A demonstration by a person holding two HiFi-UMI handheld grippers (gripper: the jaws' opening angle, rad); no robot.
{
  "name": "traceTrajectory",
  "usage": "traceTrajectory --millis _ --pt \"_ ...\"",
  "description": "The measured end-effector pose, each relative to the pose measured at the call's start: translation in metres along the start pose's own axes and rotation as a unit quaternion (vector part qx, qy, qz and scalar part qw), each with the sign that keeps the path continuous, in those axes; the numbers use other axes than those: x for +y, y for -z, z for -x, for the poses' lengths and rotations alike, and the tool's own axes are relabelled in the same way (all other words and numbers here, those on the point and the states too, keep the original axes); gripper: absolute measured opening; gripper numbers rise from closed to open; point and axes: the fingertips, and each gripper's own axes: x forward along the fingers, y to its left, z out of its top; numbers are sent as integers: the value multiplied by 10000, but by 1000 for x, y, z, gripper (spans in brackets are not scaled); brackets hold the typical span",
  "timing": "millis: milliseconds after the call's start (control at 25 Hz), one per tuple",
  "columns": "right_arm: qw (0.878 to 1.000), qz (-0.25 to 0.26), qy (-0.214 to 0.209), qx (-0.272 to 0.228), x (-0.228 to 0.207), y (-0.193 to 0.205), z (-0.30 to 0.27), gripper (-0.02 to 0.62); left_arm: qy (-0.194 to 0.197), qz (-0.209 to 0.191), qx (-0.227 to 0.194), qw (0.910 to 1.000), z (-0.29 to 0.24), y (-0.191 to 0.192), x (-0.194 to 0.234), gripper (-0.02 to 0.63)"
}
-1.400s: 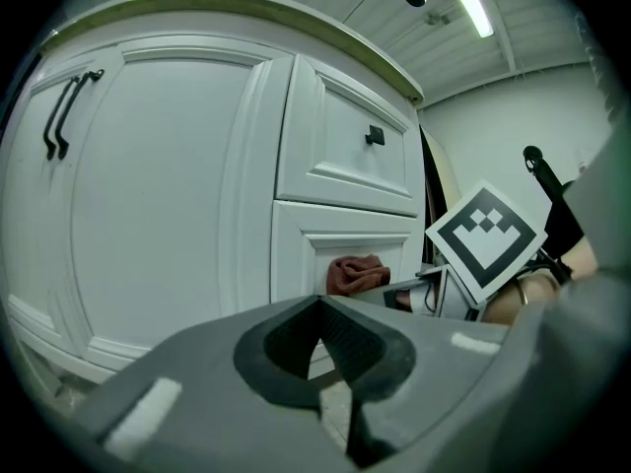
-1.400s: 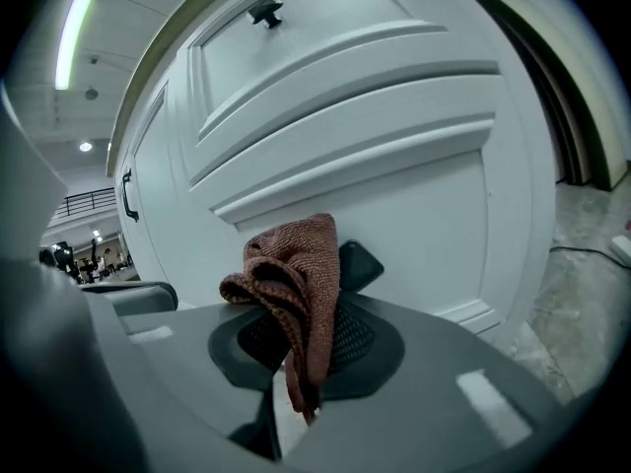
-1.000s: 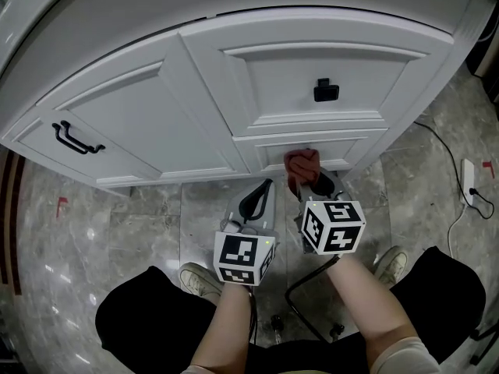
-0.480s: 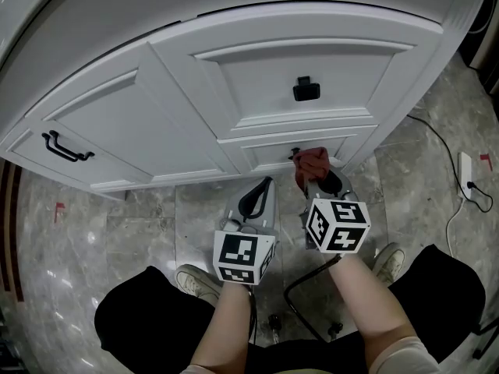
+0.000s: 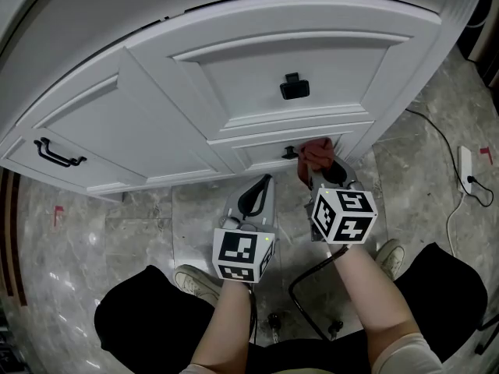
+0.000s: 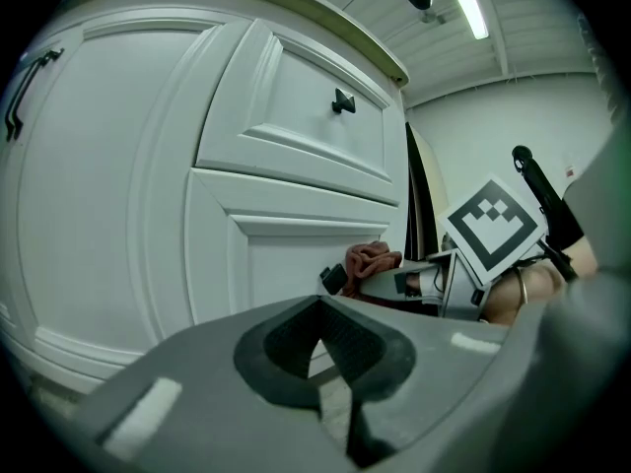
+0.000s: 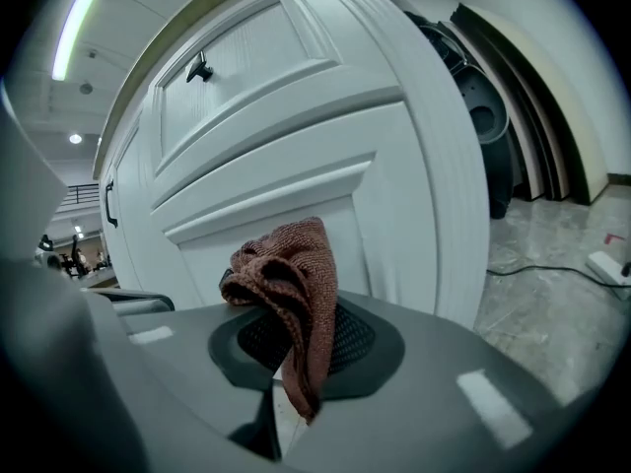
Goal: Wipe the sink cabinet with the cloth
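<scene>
Woodwork fills the top of the head view: the white panelled sink cabinet (image 5: 234, 92) stands on a grey marble floor (image 5: 117, 240). Low in front of it, the right gripper (image 5: 321, 171) has its jaws clamped on a reddish-brown knitted cloth (image 5: 314, 154), which bunches above the pads at the cabinet's lower panel, just beside a small black knob (image 5: 289, 153). The left gripper (image 5: 261, 189) hangs beside it, jaws closed together with nothing between them.
</scene>
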Motion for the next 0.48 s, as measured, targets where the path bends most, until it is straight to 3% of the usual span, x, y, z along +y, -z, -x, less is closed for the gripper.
traceTrajectory --millis 200,480 --pt "9990 0 396 -206 -30 -15 15 81 91 20 -20 10000 -8 -3 -11 2" --pt "9983 18 496 -311 -50 -25 31 86 205 142 -96 9996 -23 -9 -29 2"
